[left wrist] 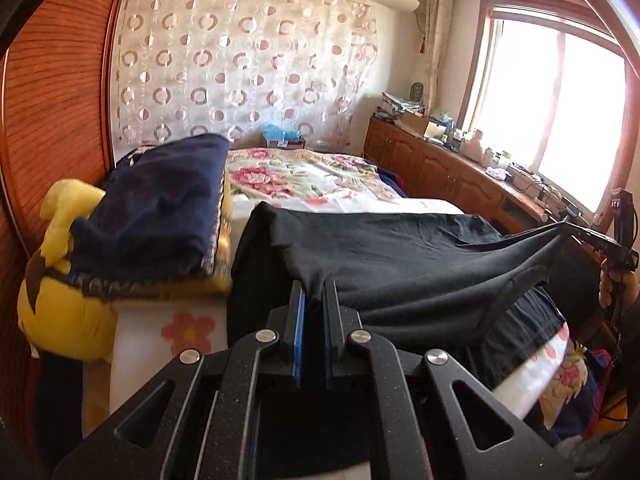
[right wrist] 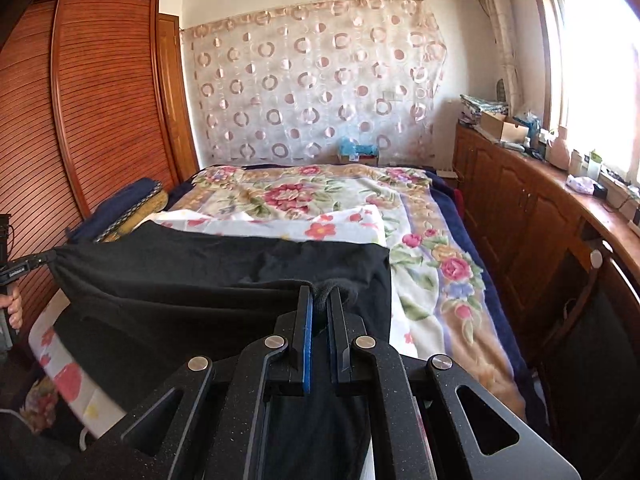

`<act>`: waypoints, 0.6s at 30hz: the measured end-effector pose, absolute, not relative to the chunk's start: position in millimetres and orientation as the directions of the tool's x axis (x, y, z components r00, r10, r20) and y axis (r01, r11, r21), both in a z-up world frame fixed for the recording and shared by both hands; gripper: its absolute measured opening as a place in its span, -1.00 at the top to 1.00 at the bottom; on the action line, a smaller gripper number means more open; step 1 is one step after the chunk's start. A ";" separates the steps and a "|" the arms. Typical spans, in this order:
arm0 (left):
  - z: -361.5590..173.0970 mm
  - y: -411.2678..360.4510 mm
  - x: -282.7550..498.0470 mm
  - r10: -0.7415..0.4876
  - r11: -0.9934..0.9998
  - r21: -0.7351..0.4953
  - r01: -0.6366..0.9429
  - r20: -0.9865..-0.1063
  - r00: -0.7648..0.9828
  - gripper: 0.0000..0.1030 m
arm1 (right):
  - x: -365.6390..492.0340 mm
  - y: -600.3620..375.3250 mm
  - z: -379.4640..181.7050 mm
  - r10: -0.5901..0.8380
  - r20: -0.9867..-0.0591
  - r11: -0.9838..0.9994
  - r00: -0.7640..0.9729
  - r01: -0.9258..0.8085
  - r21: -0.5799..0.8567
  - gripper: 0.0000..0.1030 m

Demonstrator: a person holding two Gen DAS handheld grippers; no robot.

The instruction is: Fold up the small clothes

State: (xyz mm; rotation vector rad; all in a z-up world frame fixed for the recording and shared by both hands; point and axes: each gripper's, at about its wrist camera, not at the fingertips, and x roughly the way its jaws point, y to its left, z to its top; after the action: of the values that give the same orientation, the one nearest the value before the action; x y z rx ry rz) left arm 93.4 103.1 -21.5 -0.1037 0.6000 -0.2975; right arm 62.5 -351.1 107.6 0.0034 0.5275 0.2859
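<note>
The bed [right wrist: 424, 240] under its floral pink-and-cream blanket fills the room before me. Across its near end stretches the black soft-knit garment [left wrist: 400, 248], lifted and pulled taut between my two tools. My left gripper [left wrist: 315, 292] is clenched on one bunched corner of it, and my right gripper [right wrist: 320, 300] pinches the opposite corner tight.

1 black garment [left wrist: 400, 248], 2 tongs [left wrist: 314, 292] [right wrist: 318, 300], 1 yellow plush toy [left wrist: 60, 304].
</note>
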 end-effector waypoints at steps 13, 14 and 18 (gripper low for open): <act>-72.8 98.9 80.5 -0.255 0.967 -0.153 0.206 -0.666 0.701 0.83 | 47.0 -365.4 38.7 0.254 -0.656 0.963 0.711 -0.250 0.103 0.89; -75.9 96.6 78.6 -0.253 0.967 -0.152 0.205 -0.674 0.694 0.79 | 48.6 -367.0 36.5 0.248 -0.659 0.965 0.711 -0.243 0.101 0.89; -76.6 95.3 73.4 -0.222 0.974 -0.128 0.185 -0.675 0.704 0.66 | 51.3 -363.6 42.0 0.242 -0.649 0.967 0.721 -0.236 0.098 0.88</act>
State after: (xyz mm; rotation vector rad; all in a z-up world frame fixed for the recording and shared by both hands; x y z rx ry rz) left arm 73.4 95.3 -76.6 -0.0516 0.7571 -0.2266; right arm 51.3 -363.6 42.0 0.0084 0.7183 0.2641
